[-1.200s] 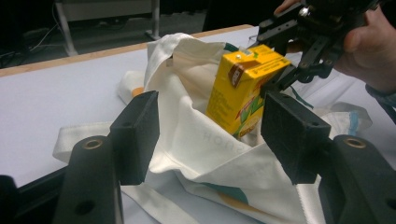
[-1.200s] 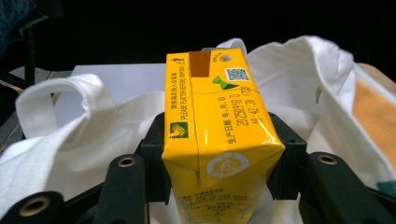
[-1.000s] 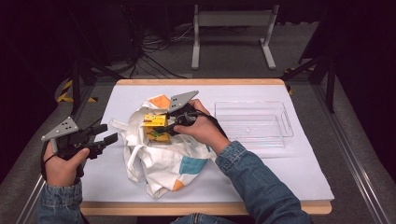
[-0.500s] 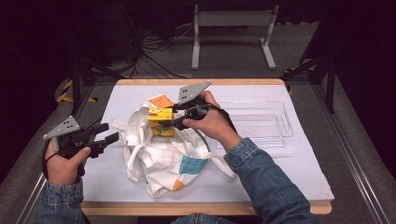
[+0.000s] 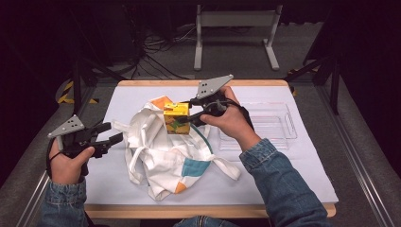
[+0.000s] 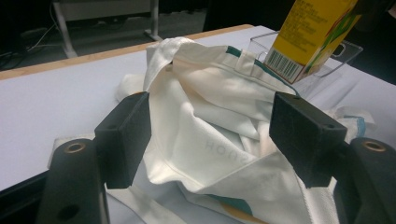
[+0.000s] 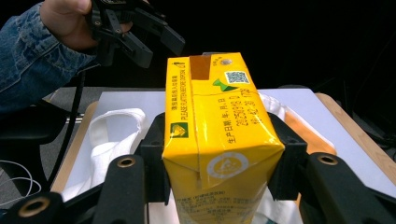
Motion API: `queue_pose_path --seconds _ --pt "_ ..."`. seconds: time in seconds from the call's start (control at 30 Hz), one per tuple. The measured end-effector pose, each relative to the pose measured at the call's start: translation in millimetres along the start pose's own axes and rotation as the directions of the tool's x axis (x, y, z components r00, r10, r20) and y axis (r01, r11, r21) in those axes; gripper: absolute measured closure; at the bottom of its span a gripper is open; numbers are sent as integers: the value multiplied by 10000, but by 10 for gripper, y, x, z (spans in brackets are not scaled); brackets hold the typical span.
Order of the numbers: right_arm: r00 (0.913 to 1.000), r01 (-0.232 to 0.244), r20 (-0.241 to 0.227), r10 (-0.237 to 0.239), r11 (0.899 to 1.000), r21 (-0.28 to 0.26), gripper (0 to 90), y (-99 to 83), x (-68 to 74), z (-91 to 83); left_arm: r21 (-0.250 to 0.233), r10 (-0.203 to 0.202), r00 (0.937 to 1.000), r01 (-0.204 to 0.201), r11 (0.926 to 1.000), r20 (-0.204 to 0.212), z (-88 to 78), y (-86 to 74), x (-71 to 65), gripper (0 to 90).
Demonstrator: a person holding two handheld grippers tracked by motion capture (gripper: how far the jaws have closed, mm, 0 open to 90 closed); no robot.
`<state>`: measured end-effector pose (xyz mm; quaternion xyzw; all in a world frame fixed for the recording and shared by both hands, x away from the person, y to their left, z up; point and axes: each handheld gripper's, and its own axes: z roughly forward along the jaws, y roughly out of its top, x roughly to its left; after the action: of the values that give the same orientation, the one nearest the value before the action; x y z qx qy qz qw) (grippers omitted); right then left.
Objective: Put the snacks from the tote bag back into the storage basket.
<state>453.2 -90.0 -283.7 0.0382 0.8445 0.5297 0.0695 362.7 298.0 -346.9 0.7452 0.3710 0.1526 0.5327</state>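
Both of our grippers are busy around the bag. Our right gripper (image 5: 182, 115) is clamped on the yellow carton (image 5: 176, 118), its black pads pressing on the two side walls as the right gripper view shows plainly (image 7: 219, 140). Compared with a second ago, the carton has come up out of the white tote bag (image 5: 163, 151) and moved a little toward the clear plastic tray (image 5: 283, 124); it now hangs above the bag's far edge instead of sitting down in the folds. From the left gripper view we see it tilted, barcode corner lowest (image 6: 314, 35), over the cloth.

Our left gripper (image 5: 109, 133) sits at the bag's left side, just off the cloth, and its jaws have just been opening; they stand moderately wide, with nothing pressed between the pads. In its own view the bag's fabric (image 6: 210, 135) lies beyond and between the jaws, but we cannot see them pinching it.

We judge that the carton is now free of the bag, so unpacking is under way. The tray to the right looks like the likely place for it, and the bag no longer needs holding open for this item.
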Motion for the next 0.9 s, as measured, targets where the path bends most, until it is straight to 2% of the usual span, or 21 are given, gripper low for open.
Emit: queue_pose_path --seconds 0.13,0.53,0.9 --pt "9999 -71 150 70 10000 45 512 -23 -23 -148 54 -18 10000 18 10000 23 18 6 1 269" --pt "9987 -157 491 151 9998 107 512 -56 -54 -431 313 32 10000 -30 9995 -69 63 -8 30 124" --pt "9977 -195 655 186 9997 144 511 -109 -91 -639 386 -141 9996 151 9991 -244 61 -18 53 115"
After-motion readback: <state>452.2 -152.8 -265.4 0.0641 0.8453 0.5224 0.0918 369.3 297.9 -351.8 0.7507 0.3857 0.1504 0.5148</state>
